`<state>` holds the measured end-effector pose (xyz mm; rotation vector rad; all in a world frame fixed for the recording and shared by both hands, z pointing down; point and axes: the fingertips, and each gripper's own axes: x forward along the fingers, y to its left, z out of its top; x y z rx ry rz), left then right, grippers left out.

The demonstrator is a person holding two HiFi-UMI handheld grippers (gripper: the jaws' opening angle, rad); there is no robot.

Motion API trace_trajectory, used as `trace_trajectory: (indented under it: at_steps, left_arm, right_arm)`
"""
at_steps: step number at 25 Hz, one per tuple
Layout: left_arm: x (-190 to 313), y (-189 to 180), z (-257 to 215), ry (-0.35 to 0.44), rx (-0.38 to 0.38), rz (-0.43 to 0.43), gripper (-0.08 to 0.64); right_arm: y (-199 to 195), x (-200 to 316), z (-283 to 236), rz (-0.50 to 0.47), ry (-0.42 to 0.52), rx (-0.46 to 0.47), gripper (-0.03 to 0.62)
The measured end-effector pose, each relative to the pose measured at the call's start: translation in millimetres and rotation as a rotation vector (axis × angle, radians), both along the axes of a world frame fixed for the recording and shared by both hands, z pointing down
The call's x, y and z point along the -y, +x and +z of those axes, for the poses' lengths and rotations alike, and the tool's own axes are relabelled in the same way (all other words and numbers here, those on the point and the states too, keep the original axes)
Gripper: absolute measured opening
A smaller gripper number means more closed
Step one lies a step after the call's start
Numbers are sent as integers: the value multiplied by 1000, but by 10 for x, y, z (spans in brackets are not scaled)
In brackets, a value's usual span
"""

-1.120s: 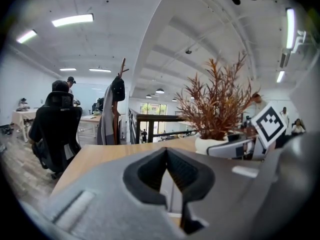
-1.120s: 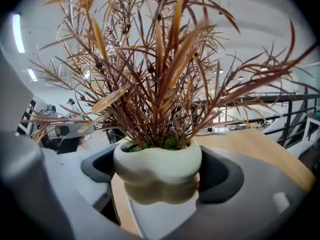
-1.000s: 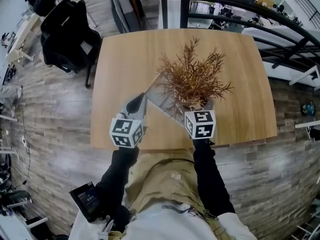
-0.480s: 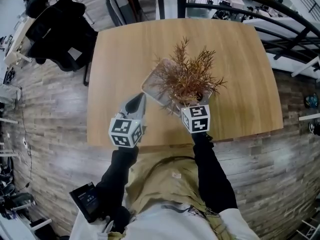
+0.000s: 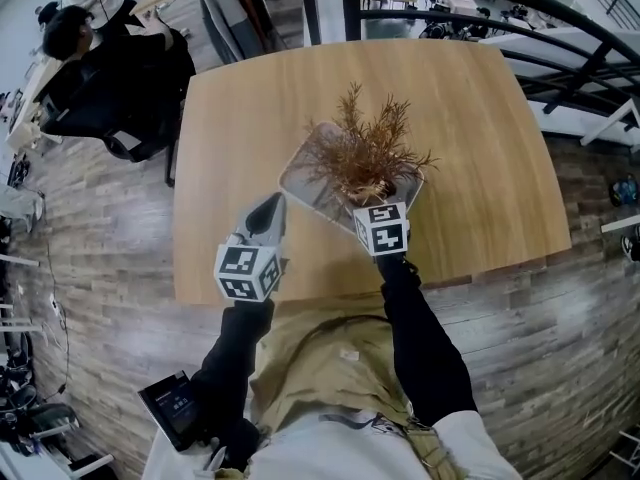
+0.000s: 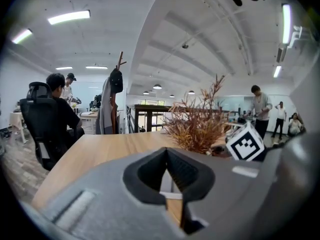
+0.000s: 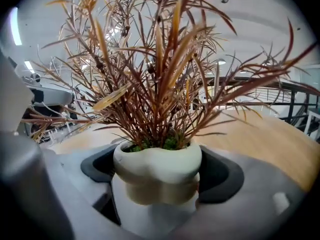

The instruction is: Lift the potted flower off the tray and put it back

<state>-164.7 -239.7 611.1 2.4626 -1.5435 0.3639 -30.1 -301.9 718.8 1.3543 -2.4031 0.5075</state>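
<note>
Bearing surface: the wooden table [image 5: 240, 138] carries everything; the work happens close to its near edge, probably so the person can reach without stretching.
Tray: the clear tray [image 5: 303, 183] lies skewed on the wood, one corner towards the person.
Potted flower: the potted flower [image 5: 365, 153] stands upright over the near-right part of the tray, its dry reddish sprays fanning out above the tray. No view shows whether its base touches the tray or hangs just above it.
Right gripper: the right gripper [image 5: 381, 206] comes in low from the person's side, under the foliage, which keeps the brittle stems out of the grip.
Left gripper: the left gripper [image 5: 266, 213] hovers over bare wood just beside the tray's near-left edge. It takes no part in the carrying; my guess is that it waits there to steady the tray if it slides.
Pot: the pale pot [image 7: 157, 171] has a bulging rim with a narrower waist below. It is held at the waist, so the rim acts as a ledge against slipping down.
Right jaws: closed round the pot, a dark pad [image 7: 222, 176] pressed on each side.
Left jaws: drawn together at the tips, nothing between them.
Step in hand: either just lifting or just setting down; I cannot say which.
Risk: a tilt in the grip would tip the top-heavy sprays.
</note>
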Motion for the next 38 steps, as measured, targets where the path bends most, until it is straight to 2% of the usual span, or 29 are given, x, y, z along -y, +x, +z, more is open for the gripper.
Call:
trace_trajectory:
  at_steps: [15, 27, 38]
  left_arm:
    - [-42, -24, 97, -19, 4, -5, 2]
    - [14, 113, 50, -22, 19, 22, 2]
    - [-261, 272, -115, -32, 45, 22, 2]
  right_arm:
    - [15, -1, 174, -2, -13, 4, 492]
    - [9, -12, 245, -7, -49, -21, 494]
    - [148, -217, 324, -48, -142, -69, 495]
